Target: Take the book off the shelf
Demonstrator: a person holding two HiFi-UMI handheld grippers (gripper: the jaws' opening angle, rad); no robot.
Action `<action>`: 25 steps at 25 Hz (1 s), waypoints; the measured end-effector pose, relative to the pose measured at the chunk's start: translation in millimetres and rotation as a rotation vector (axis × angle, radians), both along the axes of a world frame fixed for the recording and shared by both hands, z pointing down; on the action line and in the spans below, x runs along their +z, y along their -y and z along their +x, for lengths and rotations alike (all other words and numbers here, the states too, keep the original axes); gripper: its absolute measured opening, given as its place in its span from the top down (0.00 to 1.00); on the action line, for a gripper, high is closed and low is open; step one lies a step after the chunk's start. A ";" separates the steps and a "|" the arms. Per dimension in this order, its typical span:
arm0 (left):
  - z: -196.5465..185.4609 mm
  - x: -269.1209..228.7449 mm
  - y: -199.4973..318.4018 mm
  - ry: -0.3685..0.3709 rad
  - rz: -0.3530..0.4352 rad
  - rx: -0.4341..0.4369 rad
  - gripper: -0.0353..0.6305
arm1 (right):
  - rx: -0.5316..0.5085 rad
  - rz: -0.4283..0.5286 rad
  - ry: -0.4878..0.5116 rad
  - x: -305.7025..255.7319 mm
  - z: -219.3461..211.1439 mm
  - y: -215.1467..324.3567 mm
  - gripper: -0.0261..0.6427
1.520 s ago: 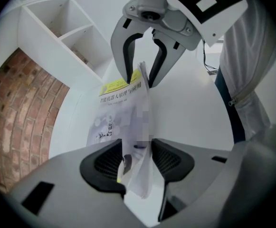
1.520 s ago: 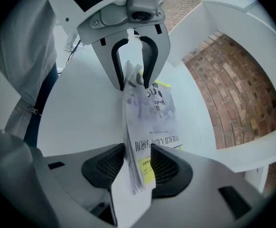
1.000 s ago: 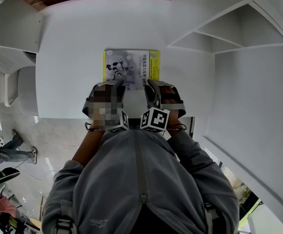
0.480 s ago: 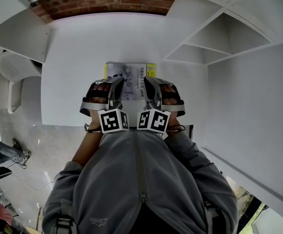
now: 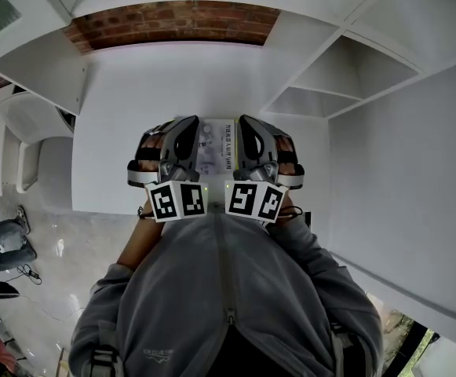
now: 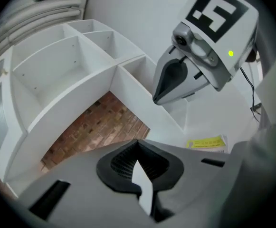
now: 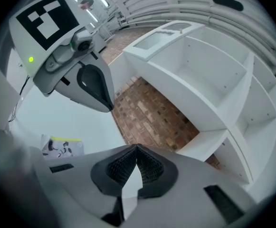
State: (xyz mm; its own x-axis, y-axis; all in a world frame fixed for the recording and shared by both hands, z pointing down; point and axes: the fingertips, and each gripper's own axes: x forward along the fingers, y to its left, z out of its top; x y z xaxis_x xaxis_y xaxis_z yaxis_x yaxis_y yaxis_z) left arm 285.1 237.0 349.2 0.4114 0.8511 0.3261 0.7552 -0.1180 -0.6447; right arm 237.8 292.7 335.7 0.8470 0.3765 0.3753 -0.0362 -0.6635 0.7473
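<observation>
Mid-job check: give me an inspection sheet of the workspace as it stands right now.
Surface: flat white shelf board, one book on it.
Job's things: grey-and-white book with yellow edge, lying flat, not gripped.
Clutter: nothing seen.
Grippers: left hand-held gripper shut, empty; right hand-held gripper shut, empty; both held off the book.
Cables: thin black lead hanging by the right hand-held gripper.
Surroundings: white open shelving; red brick wall.

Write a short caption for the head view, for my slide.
Left gripper and right gripper, both shut and empty, side by side above a book lying flat on the white shelf.
</observation>
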 end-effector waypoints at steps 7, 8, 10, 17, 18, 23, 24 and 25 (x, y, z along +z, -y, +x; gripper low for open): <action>26.6 -55.9 5.7 0.231 -0.361 -0.087 0.94 | 0.072 0.232 -0.248 -46.7 7.5 -16.5 0.92; 29.5 -63.1 6.7 0.250 -0.398 -0.088 0.94 | 0.065 0.263 -0.285 -53.2 9.2 -16.0 0.92; 33.4 -76.7 8.4 0.272 -0.464 -0.081 0.94 | 0.055 0.330 -0.359 -69.1 12.3 -13.3 0.92; 32.2 -89.0 14.7 0.524 -0.657 -0.137 0.94 | 0.114 0.564 -0.539 -88.7 1.7 -16.7 0.92; 30.0 -88.2 14.6 0.540 -0.657 -0.136 0.94 | 0.119 0.579 -0.548 -88.2 -0.4 -17.4 0.92; 21.2 -86.7 16.3 0.541 -0.650 -0.132 0.94 | 0.128 0.601 -0.576 -87.0 -6.1 -15.1 0.92; 20.5 -87.0 16.8 0.538 -0.650 -0.131 0.94 | 0.127 0.608 -0.576 -85.8 -6.2 -14.3 0.92; 19.9 -87.0 17.2 0.537 -0.648 -0.131 0.94 | 0.127 0.615 -0.575 -84.9 -6.3 -13.5 0.92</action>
